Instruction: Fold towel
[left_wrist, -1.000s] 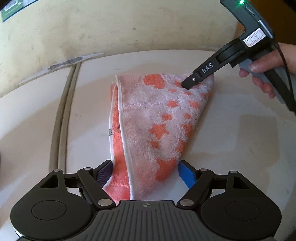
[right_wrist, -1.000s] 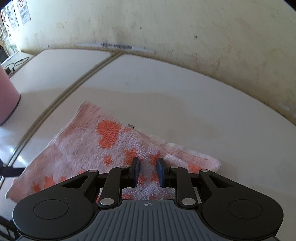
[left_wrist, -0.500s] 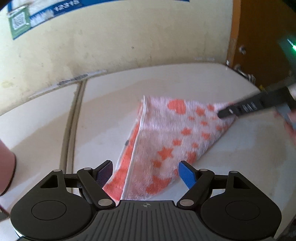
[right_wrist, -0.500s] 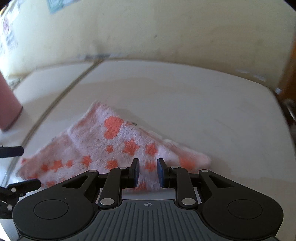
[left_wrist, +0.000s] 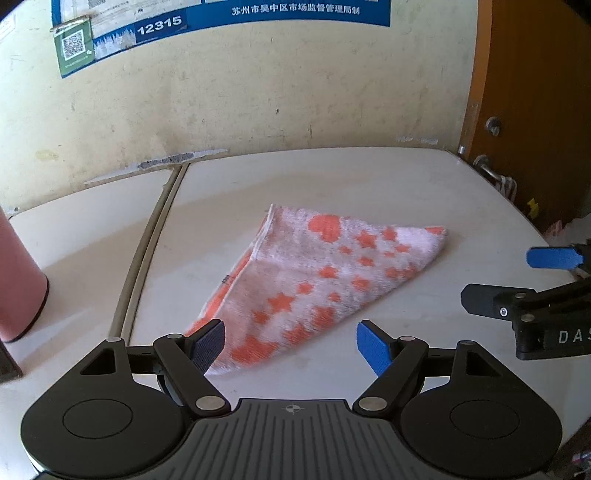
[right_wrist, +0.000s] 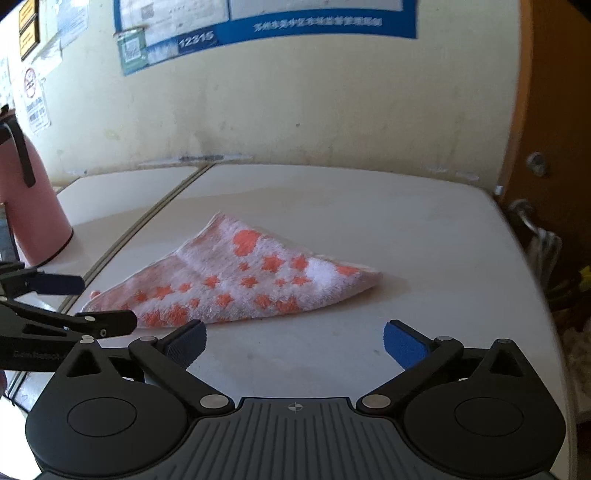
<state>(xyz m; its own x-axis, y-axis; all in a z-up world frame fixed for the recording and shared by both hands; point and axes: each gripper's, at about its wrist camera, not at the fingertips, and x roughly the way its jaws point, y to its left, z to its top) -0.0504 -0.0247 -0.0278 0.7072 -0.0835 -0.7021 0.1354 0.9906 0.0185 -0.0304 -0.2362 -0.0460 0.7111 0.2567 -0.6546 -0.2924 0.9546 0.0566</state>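
Now | towel (left_wrist: 325, 280) folded, ahead of both spread grippers, untouched

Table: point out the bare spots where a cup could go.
Free: the table between the towel and its right edge, the strip between towel and back wall, and the near stretch ahead of the open right gripper. Crowded: the left, with the pink jug, the seam and the open left gripper.

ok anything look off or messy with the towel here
Slightly. The white terry towel with orange stars lies folded on the white tabletop, but its edges don't line up: an orange under-layer peeks out along its left side.
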